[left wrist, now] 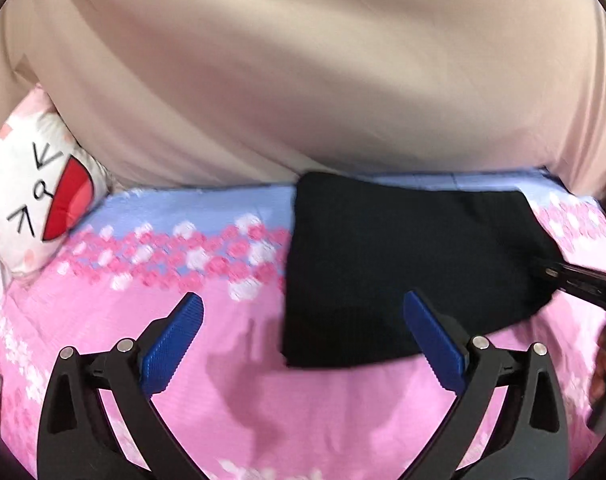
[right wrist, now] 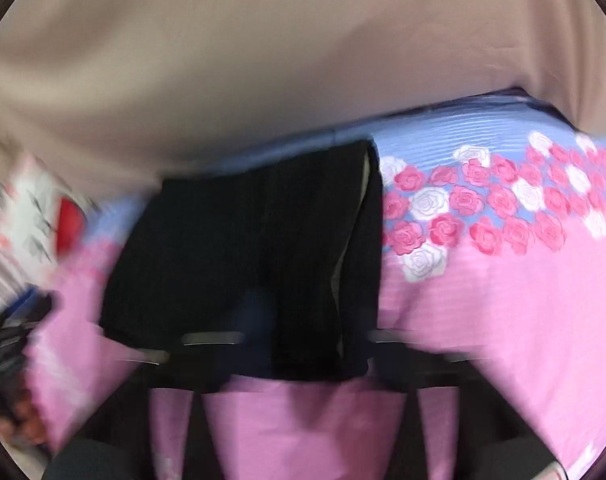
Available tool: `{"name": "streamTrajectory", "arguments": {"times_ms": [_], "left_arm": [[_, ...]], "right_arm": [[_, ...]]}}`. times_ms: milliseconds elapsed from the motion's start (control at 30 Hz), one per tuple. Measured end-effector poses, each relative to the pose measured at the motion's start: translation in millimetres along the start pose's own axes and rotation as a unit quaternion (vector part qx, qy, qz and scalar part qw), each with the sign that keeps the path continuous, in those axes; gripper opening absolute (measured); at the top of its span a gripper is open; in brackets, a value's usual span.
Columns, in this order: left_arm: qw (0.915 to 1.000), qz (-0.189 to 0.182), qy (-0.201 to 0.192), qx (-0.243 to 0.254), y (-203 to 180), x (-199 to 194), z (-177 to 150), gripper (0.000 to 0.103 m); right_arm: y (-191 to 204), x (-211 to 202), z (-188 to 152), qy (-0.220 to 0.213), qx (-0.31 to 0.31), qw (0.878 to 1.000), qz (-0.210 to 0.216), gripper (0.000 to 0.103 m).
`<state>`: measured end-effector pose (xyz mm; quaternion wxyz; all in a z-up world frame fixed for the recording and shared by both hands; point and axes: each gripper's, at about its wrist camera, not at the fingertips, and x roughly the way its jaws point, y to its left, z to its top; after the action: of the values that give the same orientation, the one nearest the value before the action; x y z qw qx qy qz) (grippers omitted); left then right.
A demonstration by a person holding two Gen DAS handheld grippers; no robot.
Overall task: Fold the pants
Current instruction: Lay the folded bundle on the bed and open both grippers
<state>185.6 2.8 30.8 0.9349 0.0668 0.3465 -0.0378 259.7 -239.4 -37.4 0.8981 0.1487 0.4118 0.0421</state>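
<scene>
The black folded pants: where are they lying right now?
In the left wrist view, the black folded pants lie right of centre on the pink rose-print bedspread, below the beige curtain.

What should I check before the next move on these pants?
1. Left gripper free: ok. The jaws are wide open with nothing between the pads.
2. Pants folded and resting on the bedsheet: ok.
3. Right gripper holding the pants: cannot tell. It meets their edge in the left wrist view, and the right wrist view is blurred.
4. Layers aligned: not ok. The flap along one side gapes and shows a lighter inside.
5. Pillow apart from the pants: ok.
</scene>
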Motion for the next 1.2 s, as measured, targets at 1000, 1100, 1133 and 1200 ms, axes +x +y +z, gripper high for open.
{"name": "streamTrajectory", "arguments": {"times_ms": [1000, 1100, 1133, 1200], "left_arm": [[0.9964, 0.018, 0.081, 0.018, -32.6, 42.8, -26.7, 0.098], [0.9966, 0.017, 0.078, 0.023, -29.9, 37.7, -30.5, 0.098], [0.9966, 0.017, 0.078, 0.021, -27.8, 36.7, -31.7, 0.098], [0.9966, 0.013, 0.080, 0.014, -24.5, 36.5, -32.6, 0.098]], "right_arm": [[-8.5, 79.7, 96.1, 0.014, 0.016, 0.997, -0.072, 0.000], [-23.7, 75.7, 85.7, 0.007, 0.060, 0.998, -0.035, 0.000], [-17.8, 60.5, 80.7, -0.006, 0.057, 0.998, -0.027, 0.004], [3.6, 22.0, 59.4, -0.041, 0.017, 0.999, -0.019, 0.004]]}}
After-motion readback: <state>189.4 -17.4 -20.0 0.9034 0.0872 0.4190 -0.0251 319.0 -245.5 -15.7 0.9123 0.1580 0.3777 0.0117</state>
